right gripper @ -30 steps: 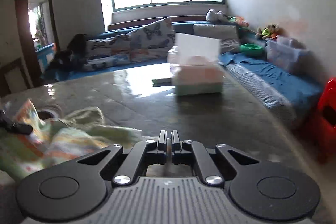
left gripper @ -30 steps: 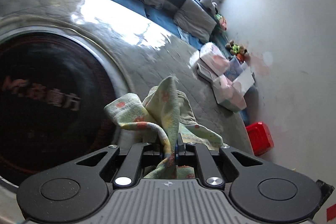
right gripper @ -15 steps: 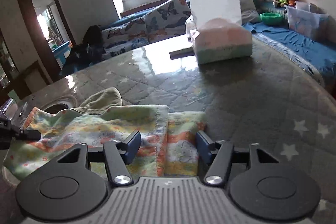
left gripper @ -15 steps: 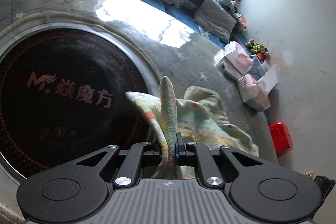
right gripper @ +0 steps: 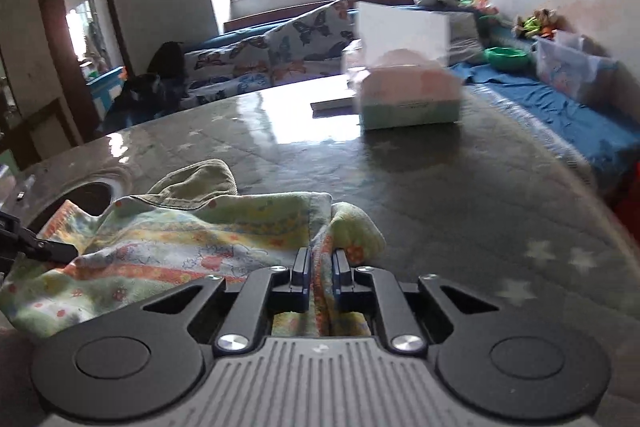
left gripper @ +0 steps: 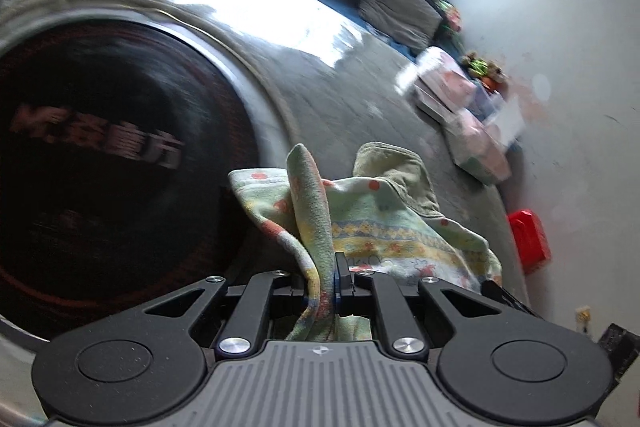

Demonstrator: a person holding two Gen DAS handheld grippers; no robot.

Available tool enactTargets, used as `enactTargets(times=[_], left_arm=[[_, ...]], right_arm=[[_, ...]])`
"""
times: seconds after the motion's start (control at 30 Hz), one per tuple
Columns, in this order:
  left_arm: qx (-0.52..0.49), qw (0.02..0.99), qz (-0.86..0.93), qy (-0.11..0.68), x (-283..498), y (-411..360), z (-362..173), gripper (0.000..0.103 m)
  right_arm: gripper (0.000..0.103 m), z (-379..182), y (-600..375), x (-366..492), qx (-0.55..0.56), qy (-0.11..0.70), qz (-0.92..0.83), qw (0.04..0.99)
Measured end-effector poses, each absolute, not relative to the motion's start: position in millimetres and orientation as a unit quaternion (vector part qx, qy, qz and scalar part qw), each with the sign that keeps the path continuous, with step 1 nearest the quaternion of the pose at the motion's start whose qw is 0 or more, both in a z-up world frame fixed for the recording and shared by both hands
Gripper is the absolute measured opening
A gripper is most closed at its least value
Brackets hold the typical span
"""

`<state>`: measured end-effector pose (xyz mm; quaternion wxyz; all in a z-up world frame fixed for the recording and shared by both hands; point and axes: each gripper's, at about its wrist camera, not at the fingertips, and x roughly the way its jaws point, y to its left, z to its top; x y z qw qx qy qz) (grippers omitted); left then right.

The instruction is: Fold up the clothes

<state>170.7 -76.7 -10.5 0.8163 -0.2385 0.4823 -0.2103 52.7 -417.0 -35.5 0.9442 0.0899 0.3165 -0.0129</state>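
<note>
In the left wrist view, the left hand-held gripper (left gripper: 334, 277) is clamped on a bunched fold of the patterned cloth (left gripper: 384, 227), which spreads ahead and to its right over the counter (left gripper: 320, 75). A dark round cooktop (left gripper: 112, 155) lies to its left. The pinch takes only a narrow ridge, so a hard pull could slip it free.

In the right wrist view, the right hand-held gripper (right gripper: 320, 269) is closing on another gathered edge of the cloth (right gripper: 180, 239), with fabric between its jaws; the rest lies to its left. Only here does the tissue box (right gripper: 408, 95) appear straight ahead, well apart. If the two grips hold mismatched layers, the fold may come out crooked.
</note>
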Motion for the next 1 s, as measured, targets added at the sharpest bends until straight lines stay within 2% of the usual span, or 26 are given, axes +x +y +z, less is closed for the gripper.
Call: enactTargets(times=[0.2,0.27,0.33,0.37,0.43,0.5,0.63,1.0], left_arm=[[-0.21,0.801,-0.268,0.492,164.6,-125.6,-10.8,0.011],[-0.198,0.803,-0.272,0.492,162.9,-133.6,-10.3,0.015],[-0.191,0.806,-0.271,0.491,161.9,-136.8,-9.6,0.017],[-0.188,0.807,-0.27,0.49,161.4,-138.0,-9.1,0.019],[-0.184,0.815,-0.257,0.485,161.1,-129.0,-6.2,0.024],[-0.184,0.826,-0.239,0.477,163.2,-117.4,-1.8,0.037],[-0.186,0.84,-0.216,0.462,168.0,-105.8,7.1,0.035],[-0.165,0.816,-0.301,0.465,168.1,-170.1,13.4,0.031]], right_arm=[[0.01,-28.8,-457.0,27.1,0.085,0.316,-0.086,0.941],[0.012,-30.5,-465.3,22.2,0.085,0.325,-0.104,0.936],[0.026,-32.1,-471.2,18.3,0.084,0.329,-0.115,0.933],[0.026,-32.8,-473.0,16.8,0.083,0.33,-0.118,0.933],[0.033,-30.0,-472.2,15.6,0.084,0.325,-0.124,0.934],[0.033,-26.0,-470.2,18.0,0.081,0.315,-0.122,0.938],[0.04,-17.5,-462.0,26.5,0.087,0.298,-0.093,0.946],[0.041,-33.0,-434.6,73.9,0.084,0.328,-0.034,0.94]])
